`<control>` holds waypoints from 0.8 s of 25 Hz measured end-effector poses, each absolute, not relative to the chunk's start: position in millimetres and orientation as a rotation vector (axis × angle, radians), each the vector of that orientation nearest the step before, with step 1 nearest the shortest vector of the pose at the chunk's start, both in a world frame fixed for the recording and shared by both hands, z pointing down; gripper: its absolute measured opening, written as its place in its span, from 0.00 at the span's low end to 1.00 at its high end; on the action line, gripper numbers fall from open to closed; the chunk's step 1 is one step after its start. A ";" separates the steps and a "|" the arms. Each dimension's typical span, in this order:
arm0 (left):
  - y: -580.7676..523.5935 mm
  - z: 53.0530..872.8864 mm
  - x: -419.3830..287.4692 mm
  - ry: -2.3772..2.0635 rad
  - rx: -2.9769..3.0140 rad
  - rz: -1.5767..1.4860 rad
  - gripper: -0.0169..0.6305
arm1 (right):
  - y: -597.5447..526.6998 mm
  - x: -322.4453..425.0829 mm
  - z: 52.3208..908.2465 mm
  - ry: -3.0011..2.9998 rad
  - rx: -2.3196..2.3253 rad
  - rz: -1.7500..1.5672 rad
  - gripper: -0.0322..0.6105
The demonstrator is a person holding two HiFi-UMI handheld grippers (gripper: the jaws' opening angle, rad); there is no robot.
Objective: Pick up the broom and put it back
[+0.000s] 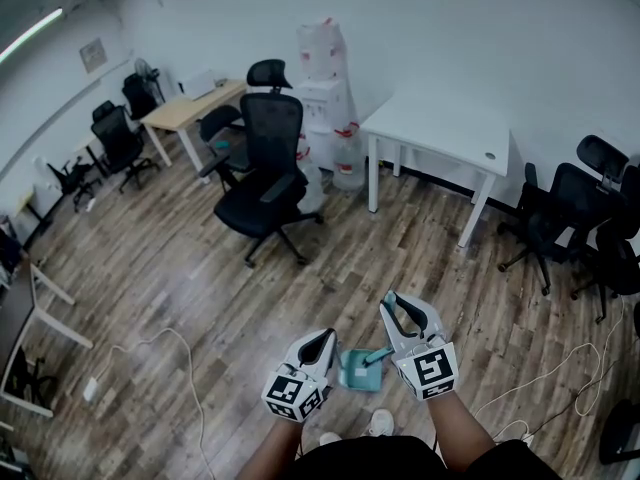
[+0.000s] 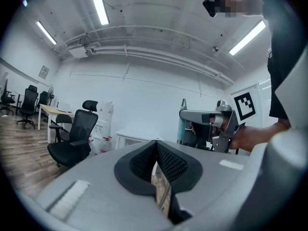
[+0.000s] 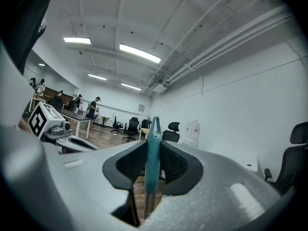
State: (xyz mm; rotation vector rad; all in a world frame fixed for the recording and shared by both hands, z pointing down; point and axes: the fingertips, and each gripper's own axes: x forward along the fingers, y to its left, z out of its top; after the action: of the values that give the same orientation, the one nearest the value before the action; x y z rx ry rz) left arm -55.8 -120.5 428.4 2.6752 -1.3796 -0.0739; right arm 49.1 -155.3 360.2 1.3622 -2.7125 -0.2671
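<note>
The right hand-held gripper (image 3: 153, 146) is clamped on the teal handle of the broom (image 3: 153, 160), which stands upright between its jaws. Seen from the head view, the broom hangs between the two grippers, above the wooden floor (image 1: 180, 268) and just ahead of the person's shoes (image 1: 380, 423). The left hand-held gripper (image 2: 156, 146) is closed and empty

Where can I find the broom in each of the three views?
Head view: broom at bottom centre.
Left gripper view: right of centre, upright.
Right gripper view: centre, held in the right gripper.
Shared landmark: black chair.
</note>
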 end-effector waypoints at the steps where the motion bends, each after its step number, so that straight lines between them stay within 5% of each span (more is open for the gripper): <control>1: -119.8 426.9 -55.5 -1.376 2.681 -0.076 0.06 | -154.9 48.5 362.7 -2.708 1.361 -0.264 0.19; 20: -104.5 450.6 -67.1 -1.400 2.637 -0.001 0.06 | -147.3 41.9 396.0 -2.752 1.306 -0.188 0.19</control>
State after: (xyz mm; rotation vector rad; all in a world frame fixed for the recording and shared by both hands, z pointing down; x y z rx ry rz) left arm -67.1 -104.5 450.6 2.6370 -1.4005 -0.0012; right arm 41.9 -147.3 396.0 1.3055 -2.7521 -0.1881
